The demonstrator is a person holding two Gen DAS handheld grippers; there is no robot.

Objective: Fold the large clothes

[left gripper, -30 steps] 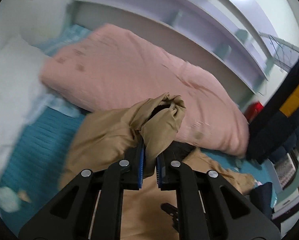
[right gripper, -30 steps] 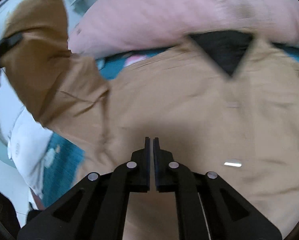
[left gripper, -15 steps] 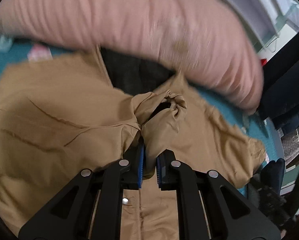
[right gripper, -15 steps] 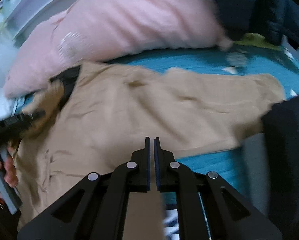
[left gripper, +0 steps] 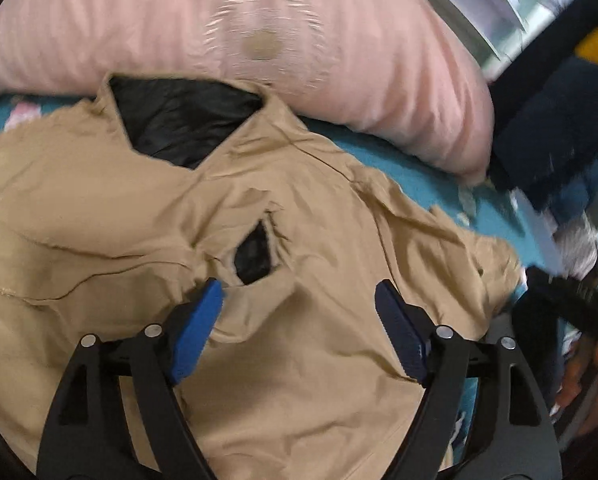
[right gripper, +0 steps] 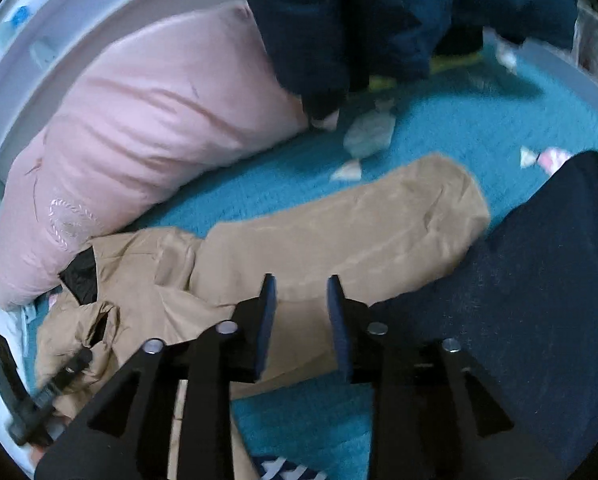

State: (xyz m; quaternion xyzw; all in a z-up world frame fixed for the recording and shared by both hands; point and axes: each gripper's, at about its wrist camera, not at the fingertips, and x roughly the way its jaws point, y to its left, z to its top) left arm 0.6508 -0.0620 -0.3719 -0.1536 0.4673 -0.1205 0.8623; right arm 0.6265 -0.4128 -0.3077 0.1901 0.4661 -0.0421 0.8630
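Bed [right gripper: 451,128]: teal cover, you work on it; pink quilt [left gripper: 259,40] lies along the far side.
Tan jacket [left gripper: 299,380]: spread flat, one sleeve [right gripper: 359,232] stretched aside.
Left gripper [left gripper: 299,308]: jaws just opened wide, cuff released, nothing held.
Right gripper [right gripper: 301,292]: jaws just opening, empty, above the sleeve.
Advice: pinch the sleeve near its edge, I think.
Obstacle: dark garment [right gripper: 539,300] touches the sleeve end.

Left claw [left gripper: 299,300]: black angular linkage arms, triangular cutouts, silver round pivot screws, bright blue ribbed pads [left gripper: 197,332]. Right claw [right gripper: 301,312]: same black frame, same silver screws, darker navy pads [right gripper: 267,320]. Matte plastic finish throughout.
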